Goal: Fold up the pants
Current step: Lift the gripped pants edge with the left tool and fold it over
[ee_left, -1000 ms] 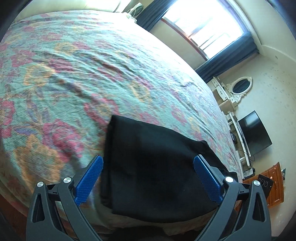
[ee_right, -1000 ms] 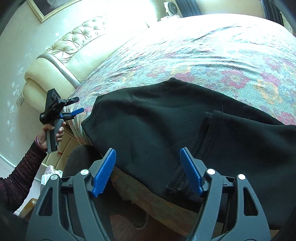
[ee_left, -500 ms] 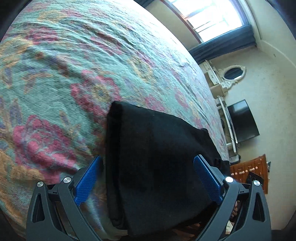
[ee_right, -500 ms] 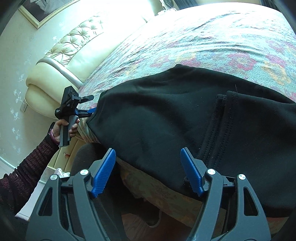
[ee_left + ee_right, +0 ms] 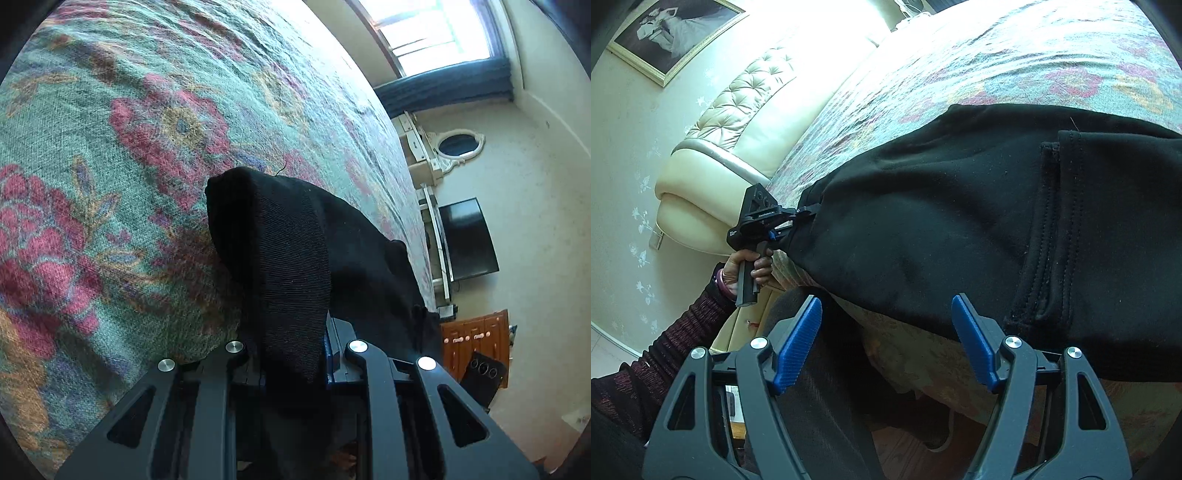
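Black pants (image 5: 960,206) lie along the near edge of a bed with a floral cover (image 5: 110,147). My left gripper (image 5: 291,354) is shut on the end of the pants (image 5: 288,266), and the cloth stands up in a ridge from between its jaws. It also shows in the right wrist view (image 5: 792,219), at the pants' left end. My right gripper (image 5: 886,339) is open and empty, just off the bed edge below the pants, left of a stitched seam (image 5: 1052,236).
A cream tufted headboard (image 5: 731,122) stands at the left. A window (image 5: 436,33), a white dresser with an oval mirror (image 5: 447,147), a dark TV (image 5: 469,240) and a wooden cabinet (image 5: 476,347) stand beyond the bed. My dark trouser leg (image 5: 812,387) is under the right gripper.
My left gripper moved in and shut on the end of the pants, bunching the cloth. My right gripper moved closer to the bed edge, still open.
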Motion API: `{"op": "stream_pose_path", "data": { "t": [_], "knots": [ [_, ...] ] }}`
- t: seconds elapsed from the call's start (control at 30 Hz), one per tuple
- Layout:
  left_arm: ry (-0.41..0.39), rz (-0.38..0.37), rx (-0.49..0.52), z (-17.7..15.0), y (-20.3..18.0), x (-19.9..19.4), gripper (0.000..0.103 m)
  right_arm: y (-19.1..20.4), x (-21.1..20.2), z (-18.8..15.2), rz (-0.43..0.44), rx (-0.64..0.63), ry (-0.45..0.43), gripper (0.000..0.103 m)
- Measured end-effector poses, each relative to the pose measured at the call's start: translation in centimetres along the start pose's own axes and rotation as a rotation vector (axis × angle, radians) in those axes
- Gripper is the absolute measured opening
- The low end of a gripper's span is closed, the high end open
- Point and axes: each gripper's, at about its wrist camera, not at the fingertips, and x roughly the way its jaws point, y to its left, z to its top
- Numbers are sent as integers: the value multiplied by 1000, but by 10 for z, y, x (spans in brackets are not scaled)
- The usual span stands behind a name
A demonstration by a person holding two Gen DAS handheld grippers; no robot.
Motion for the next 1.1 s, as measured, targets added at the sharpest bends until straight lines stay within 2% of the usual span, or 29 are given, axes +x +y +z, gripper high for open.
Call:
{"op": "stream_pose_path", "data": {
  "t": [0.1,0.27,0.37,0.5,0.67,0.83,0.93,1.03,1.1],
  "knots": [
    [-24,-39,-4,0,-15,-7,20,-5,-7,-1,-3,26,-20,73],
    [-76,-215,47,3,-72,-29,20,-17,-29,-2,-6,69,-83,73],
    [-67,-266,106,2,-112,-31,20,-24,-42,-2,6,90,-123,73],
    [-30,-310,155,-2,-172,-7,20,-34,-57,-7,10,116,-167,73],
    [53,-329,264,-19,-245,46,20,-49,-76,-19,9,158,-224,73],
    [174,-288,383,-51,-302,126,20,-67,-94,-30,19,208,-286,73],
    [228,-247,432,-67,-318,177,20,-77,-101,-36,20,233,-312,73],
    [272,-215,393,-76,-311,222,20,-86,-105,-41,15,253,-331,73],
    [284,-166,384,-80,-304,248,20,-91,-106,-45,7,265,-336,73]
  ]
}}
